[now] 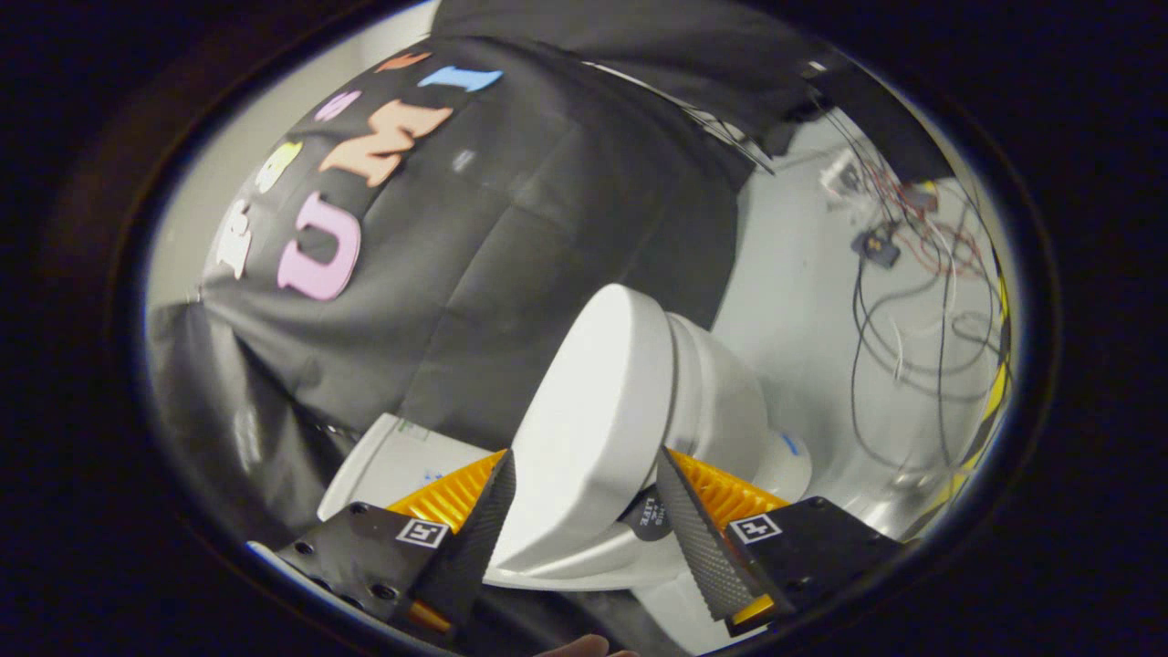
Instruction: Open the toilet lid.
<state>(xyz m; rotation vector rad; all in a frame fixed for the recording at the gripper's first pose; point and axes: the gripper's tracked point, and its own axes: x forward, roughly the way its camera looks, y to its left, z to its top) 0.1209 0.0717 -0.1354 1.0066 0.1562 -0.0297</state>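
Note:
The white toilet lid (598,401) stands lifted off the seat and bowl (725,406), tilted partway toward the white tank (392,461) behind it. My gripper (584,454) straddles the lid's edge, one finger on its top face and the other on its underside. Both pads lie against the lid, so the gripper is shut on it. The lid's hinge end sits low between the fingers, near a dark round label (650,518).
Black cloth wall (511,237) hangs behind the tank. Grey floor (785,274) lies beyond the bowl, with a tangle of loose cables (912,301) and small electronics on it. A person's fingertip (584,646) shows under the gripper.

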